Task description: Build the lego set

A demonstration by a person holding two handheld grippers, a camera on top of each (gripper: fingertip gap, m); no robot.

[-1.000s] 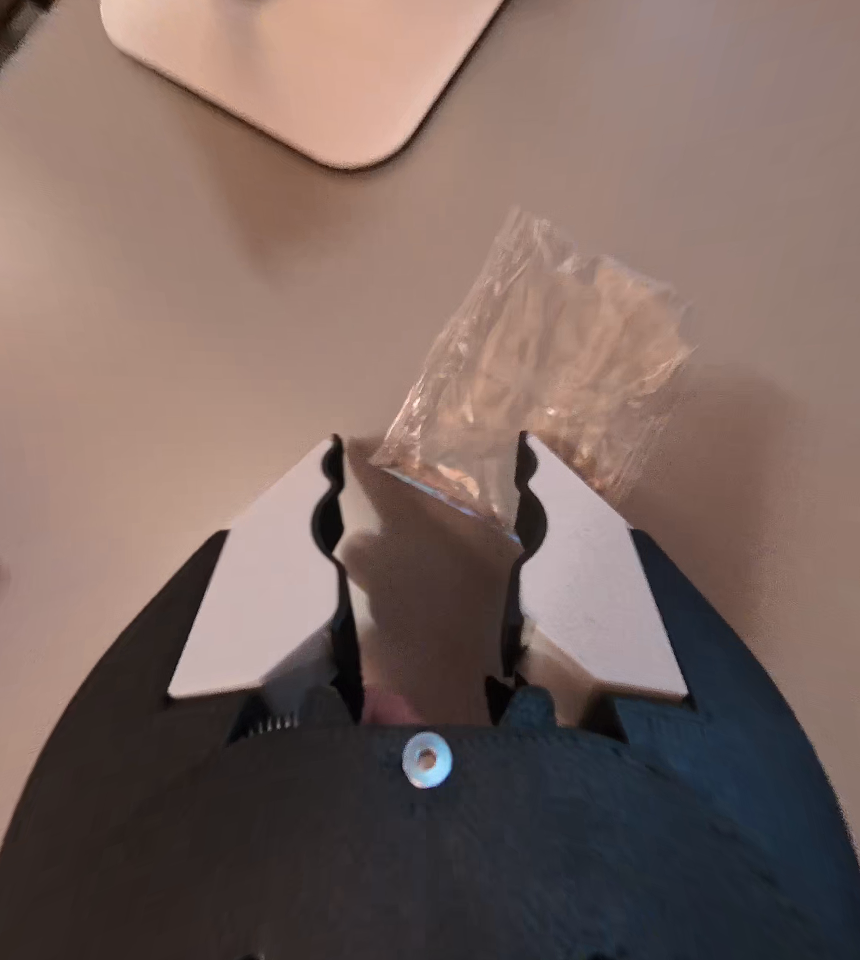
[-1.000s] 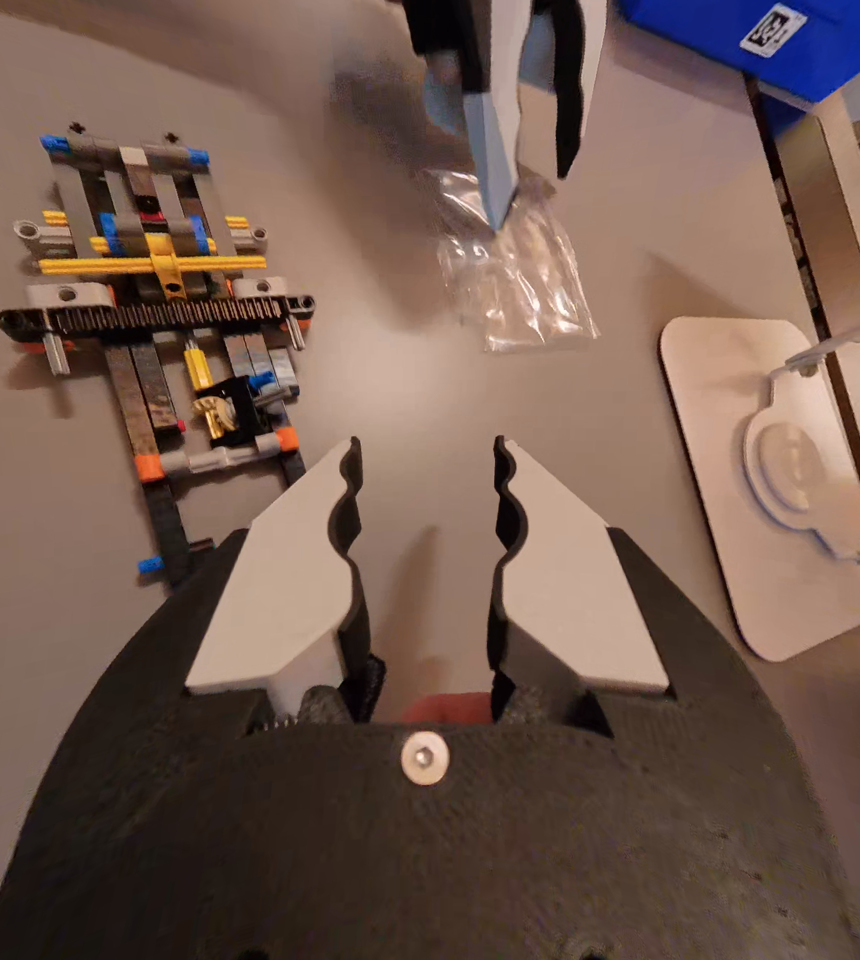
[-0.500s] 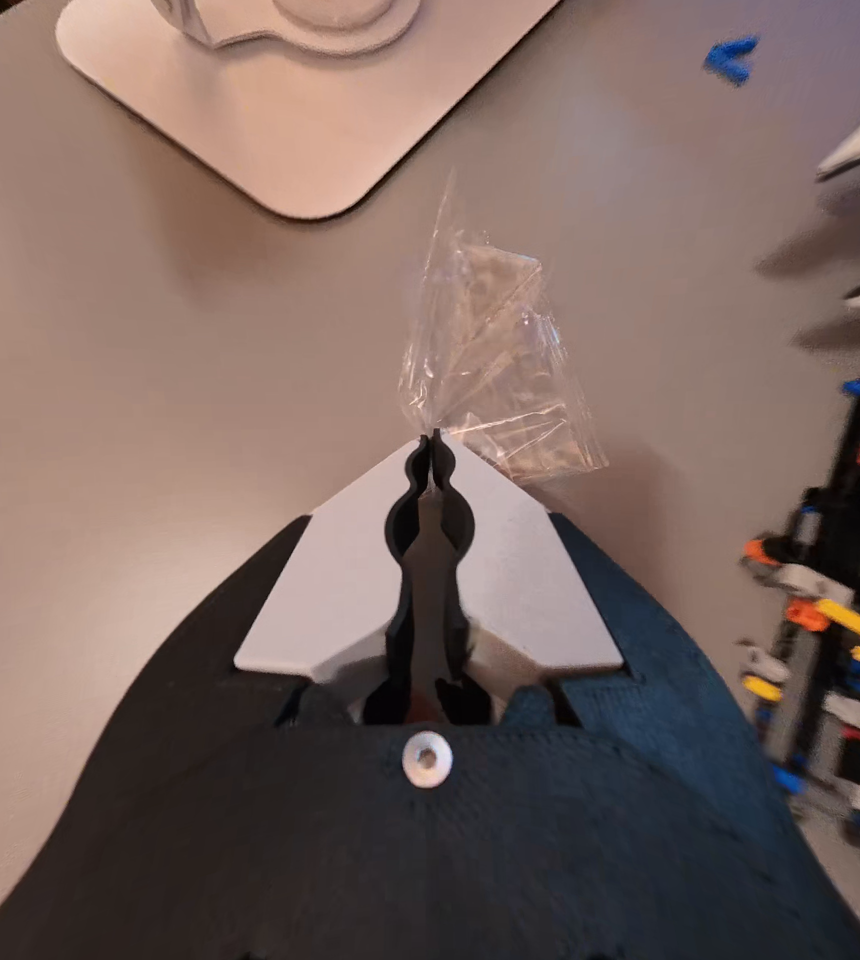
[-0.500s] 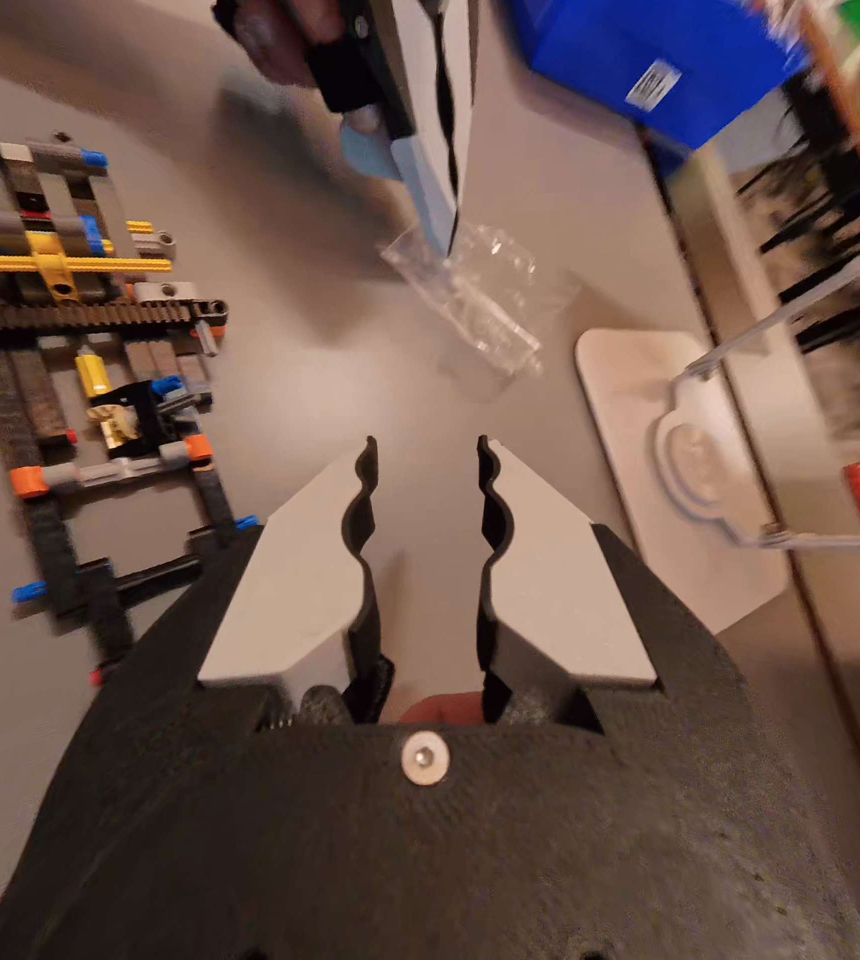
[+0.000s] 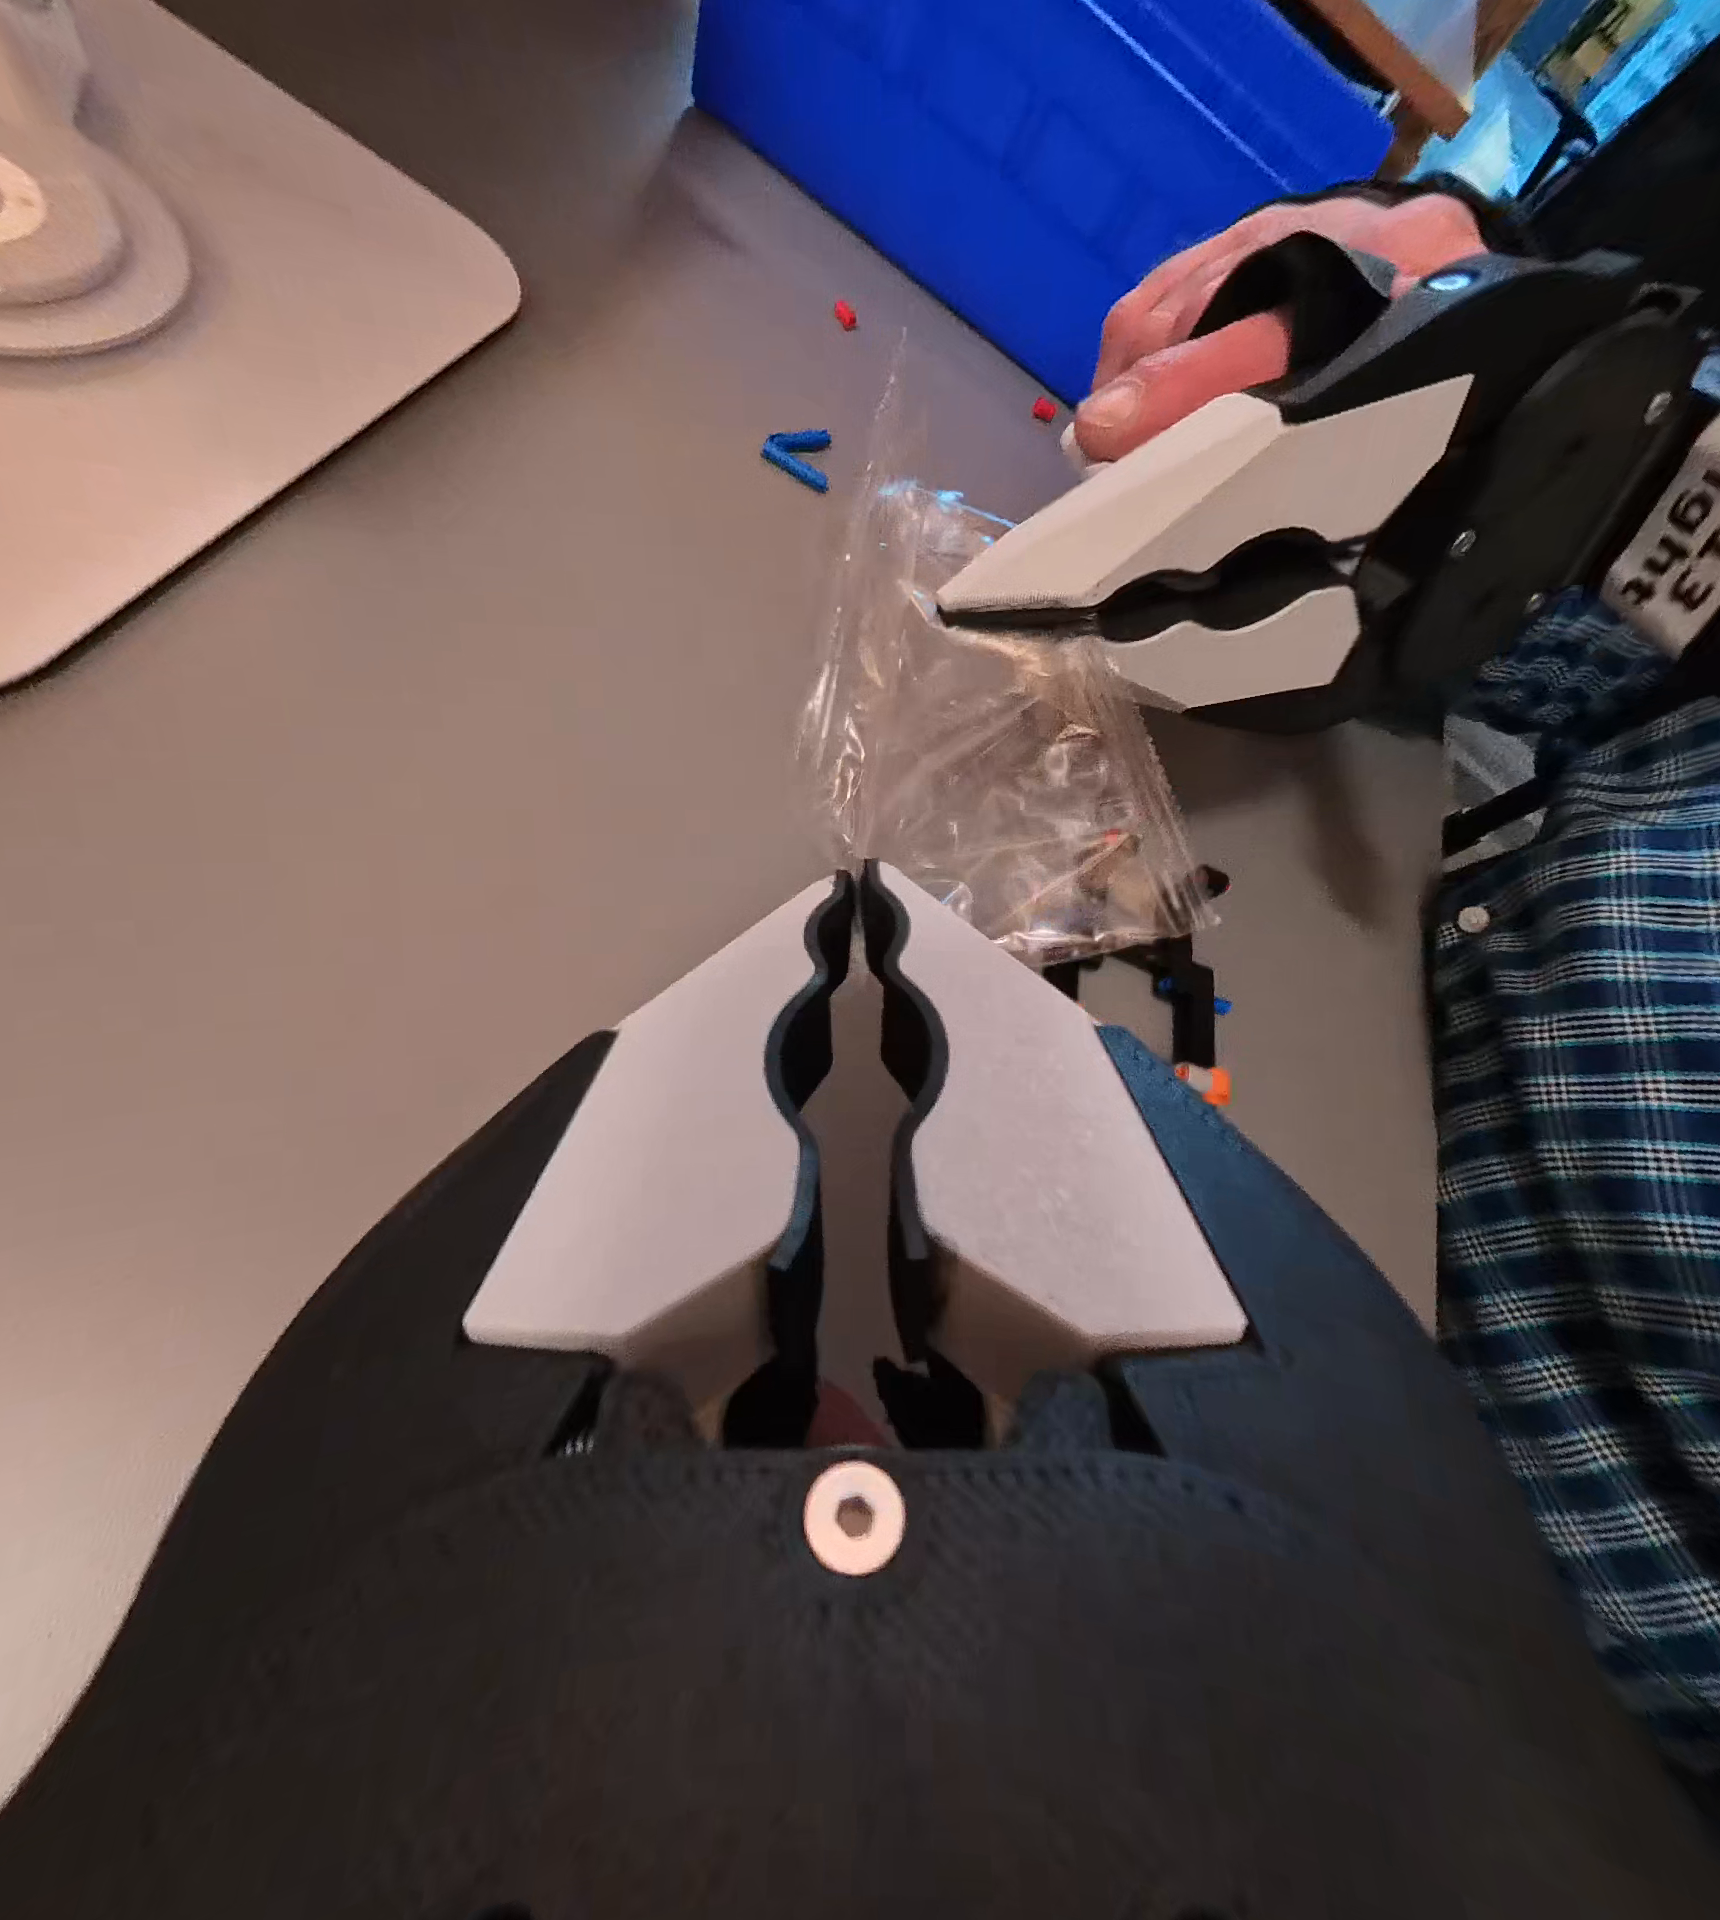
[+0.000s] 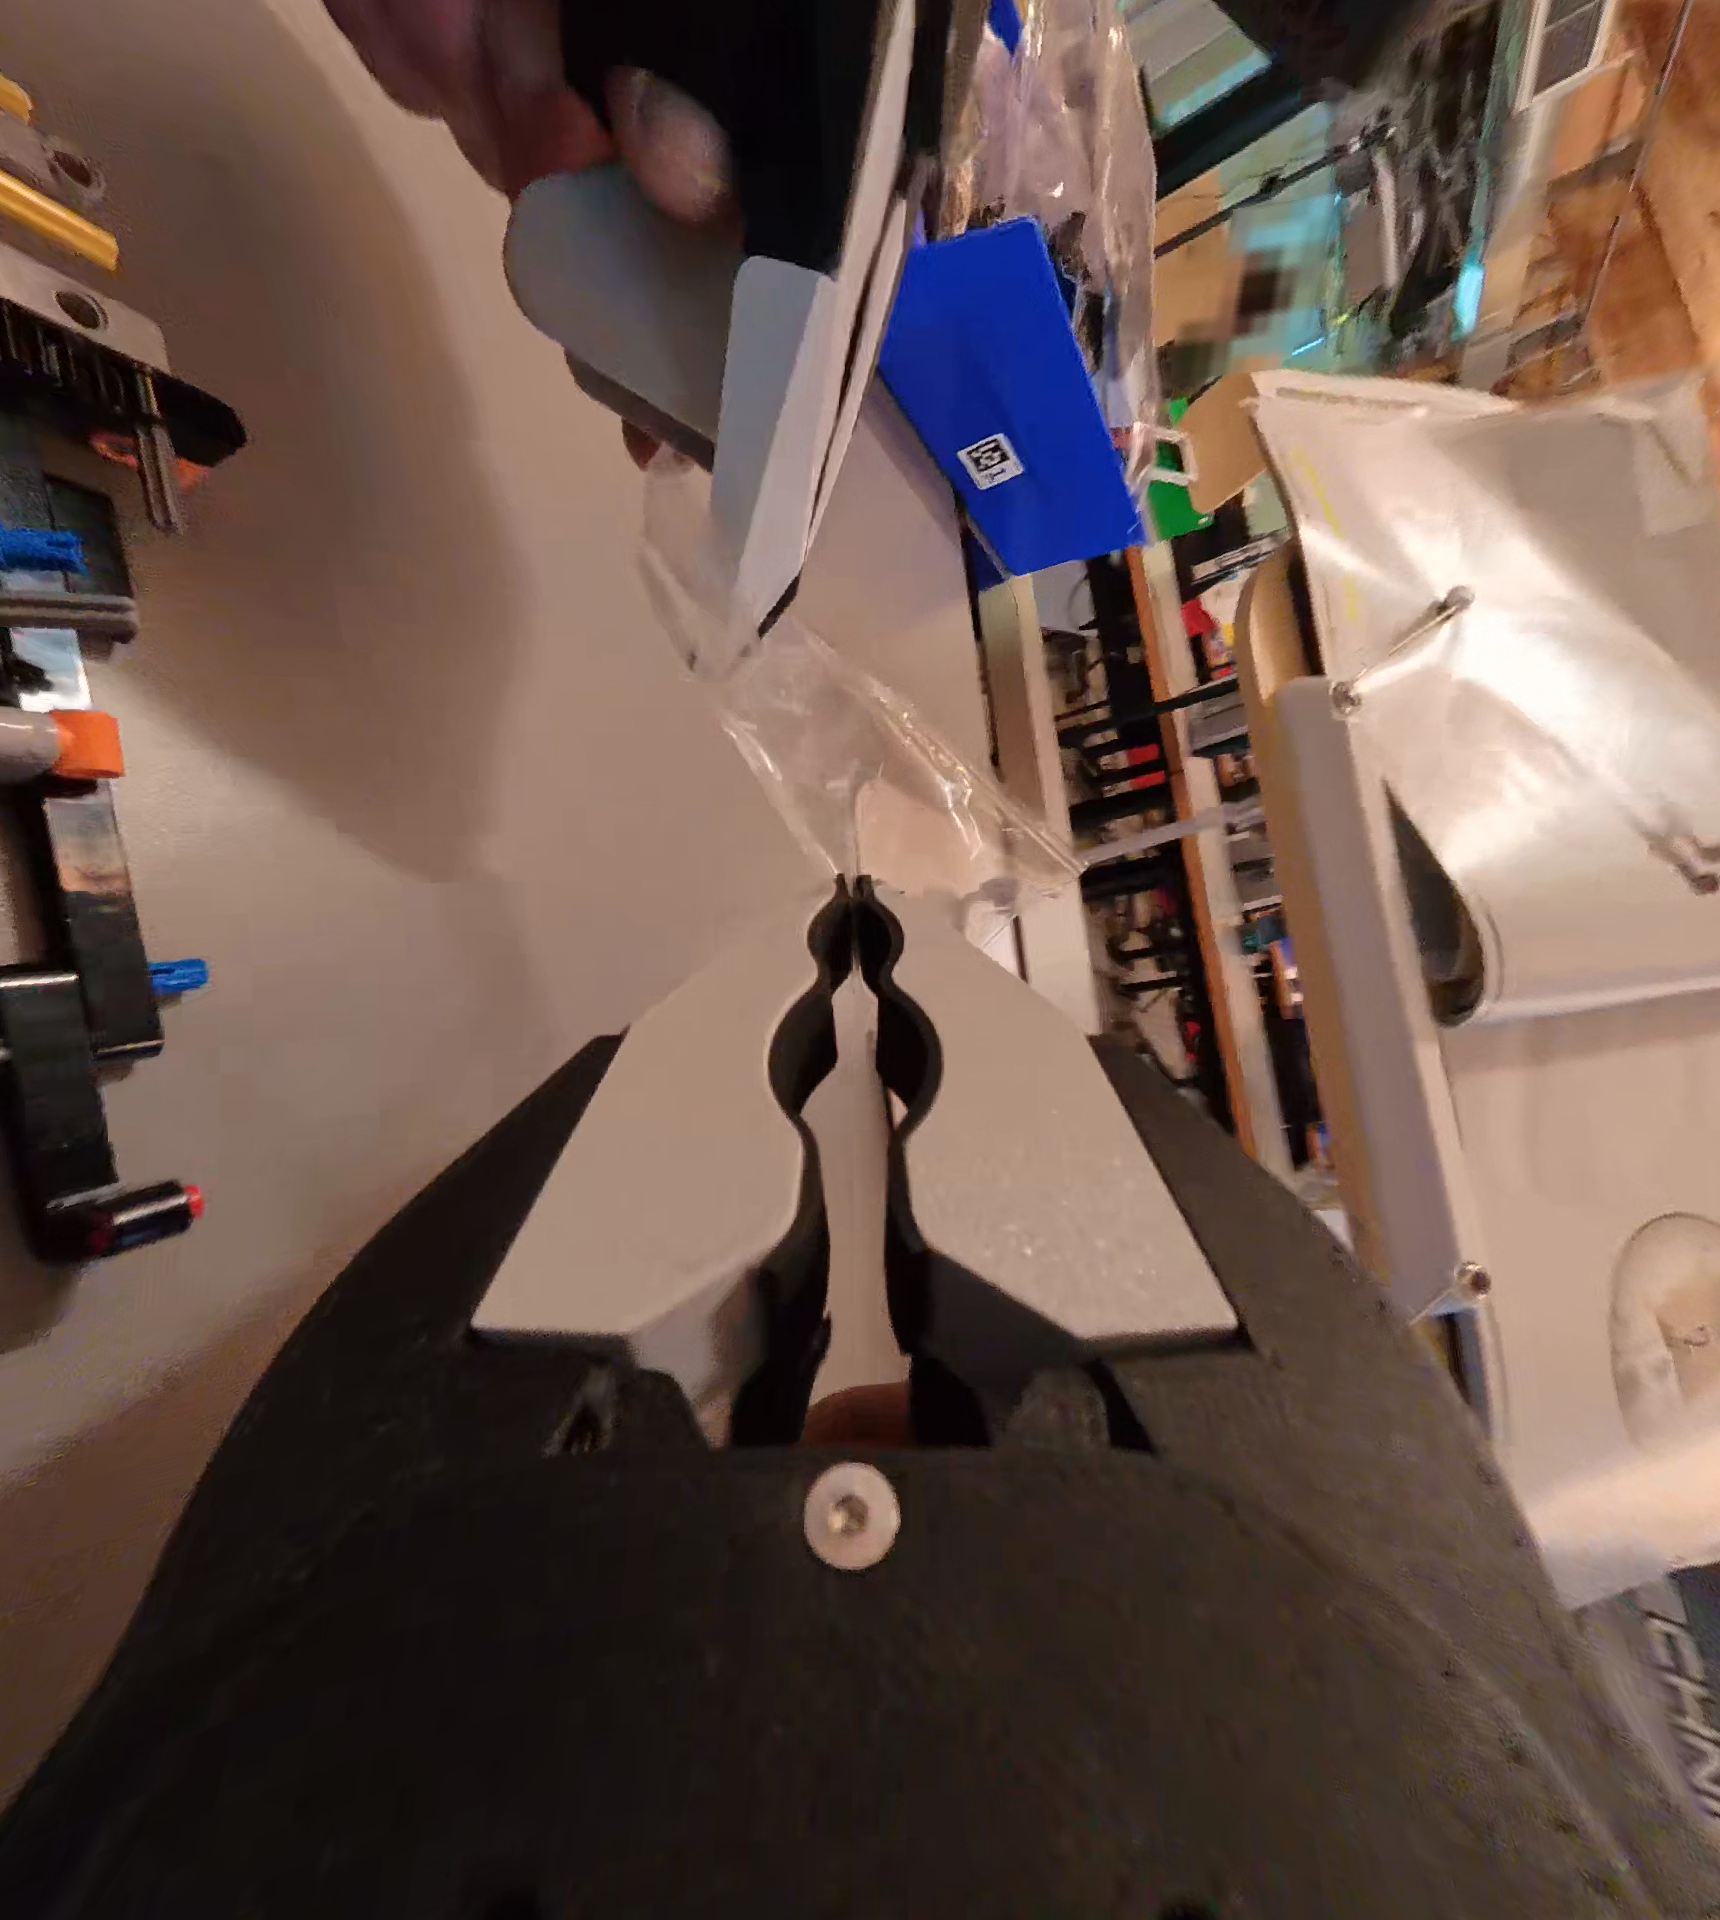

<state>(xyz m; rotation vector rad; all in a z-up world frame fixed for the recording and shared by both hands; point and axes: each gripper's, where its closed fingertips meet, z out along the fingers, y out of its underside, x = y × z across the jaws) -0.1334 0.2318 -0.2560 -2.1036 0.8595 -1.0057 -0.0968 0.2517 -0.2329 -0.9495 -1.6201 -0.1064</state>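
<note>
A clear plastic bag (image 5: 981,748) is held in the air above the grey table between both grippers. My left gripper (image 5: 856,878) is shut on one corner of it. My right gripper (image 6: 854,883) is shut on the opposite edge of the bag (image 6: 835,748). In the left wrist view the right gripper (image 5: 949,613) comes in from the right, pinching the bag. In the right wrist view the left gripper (image 6: 773,613) comes down from above. The partly built lego model (image 6: 35,623) lies on the table at the left; a small part shows under the bag (image 5: 1188,997).
A blue bin (image 5: 1022,156) stands at the back of the table. A white stand base (image 5: 160,343) sits at the left. Loose blue (image 5: 796,457) and red (image 5: 843,312) lego pieces lie near the bin. A person's plaid sleeve (image 5: 1645,1143) is at the right. Spacing between my two grippers at the tips: around 6 cm.
My left gripper shut on the bag and lifted it off the table. My right gripper moved in and shut on the bag's other edge. Both views swung towards the blue bin.
</note>
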